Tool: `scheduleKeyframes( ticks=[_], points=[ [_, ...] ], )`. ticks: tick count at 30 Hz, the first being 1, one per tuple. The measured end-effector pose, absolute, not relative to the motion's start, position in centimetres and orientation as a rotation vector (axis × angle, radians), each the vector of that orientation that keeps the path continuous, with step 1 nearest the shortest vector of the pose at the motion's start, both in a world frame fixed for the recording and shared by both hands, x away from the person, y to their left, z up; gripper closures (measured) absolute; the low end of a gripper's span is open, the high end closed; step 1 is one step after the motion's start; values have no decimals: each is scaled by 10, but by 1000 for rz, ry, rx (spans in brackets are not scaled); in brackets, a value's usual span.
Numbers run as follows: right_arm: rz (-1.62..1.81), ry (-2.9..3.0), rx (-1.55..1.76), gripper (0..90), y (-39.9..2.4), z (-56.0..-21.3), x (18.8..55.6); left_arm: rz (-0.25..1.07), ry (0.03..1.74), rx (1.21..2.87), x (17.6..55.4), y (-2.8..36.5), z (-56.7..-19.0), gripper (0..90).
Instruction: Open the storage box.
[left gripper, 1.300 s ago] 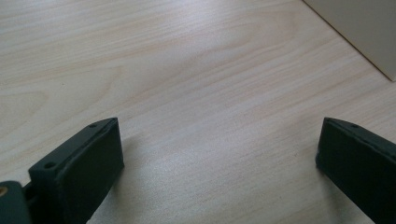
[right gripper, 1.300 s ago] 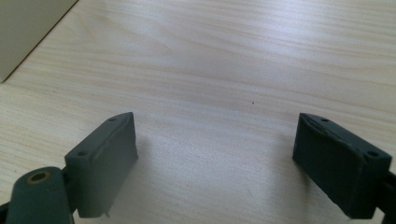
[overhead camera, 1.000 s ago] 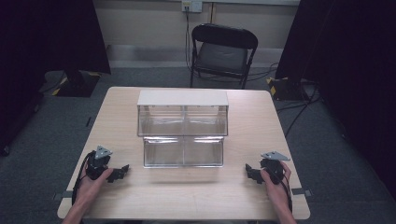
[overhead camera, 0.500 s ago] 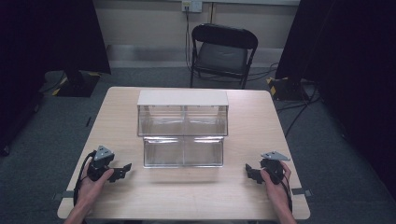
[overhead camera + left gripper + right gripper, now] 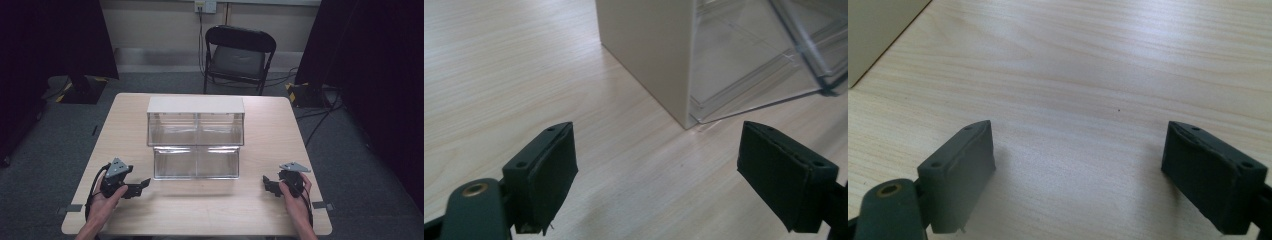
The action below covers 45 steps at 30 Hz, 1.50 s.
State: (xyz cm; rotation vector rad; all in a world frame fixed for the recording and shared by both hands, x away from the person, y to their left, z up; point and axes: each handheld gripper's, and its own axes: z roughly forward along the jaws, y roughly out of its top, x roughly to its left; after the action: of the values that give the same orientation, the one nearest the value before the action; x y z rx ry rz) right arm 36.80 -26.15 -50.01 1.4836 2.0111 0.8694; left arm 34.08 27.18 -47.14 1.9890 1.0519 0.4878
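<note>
Resting low over the bench, our left hand-held gripper (image 5: 142,185) has its black jaws spread wide with nothing between them, and the left gripper view shows why it sits where it does: it looks straight at the near left corner of the two-tier storage box with clear plastic drawers and an opaque cream frame (image 5: 196,137). We judge this a ready pose — jaws apart so they can close on a drawer front or edge without a second adjustment. Its pads (image 5: 551,172) hover just above the pale wood-grain bench (image 5: 210,210), close to the box's cream side wall (image 5: 649,55) but not touching it.

Our right hand-held gripper (image 5: 267,185) mirrors this on the other side, jaws likewise apart and empty. The right gripper view shows mostly bare wood ahead of it, with a sliver of the cream box wall (image 5: 873,30) at the upper left — so it points inward at the box but stands farther off than the left one. Each hand holds its tool near the front edge of the bench, one at either side of the box, which keeps both approaches open.

That box stands in the middle of the bench, its lower tier stepped forward toward us and the upper tier set back beneath a flat cream top. Whether the drawers hold anything, we cannot tell. Beyond the bench stands a black folding metal chair (image 5: 239,57), well apart from the work.
</note>
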Motion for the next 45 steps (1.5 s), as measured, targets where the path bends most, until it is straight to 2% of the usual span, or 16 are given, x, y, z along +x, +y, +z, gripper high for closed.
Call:
scheduleKeyframes(
  ticks=[17, 45],
  points=[
    [869, 2011, 1484, 128, -261, -500, 368, 473, 990, 2009, 336, 258, -469, 157],
    [869, 2011, 1484, 128, -261, -500, 368, 450, 956, 1954, 337, 250, -465, 157]
  ],
)
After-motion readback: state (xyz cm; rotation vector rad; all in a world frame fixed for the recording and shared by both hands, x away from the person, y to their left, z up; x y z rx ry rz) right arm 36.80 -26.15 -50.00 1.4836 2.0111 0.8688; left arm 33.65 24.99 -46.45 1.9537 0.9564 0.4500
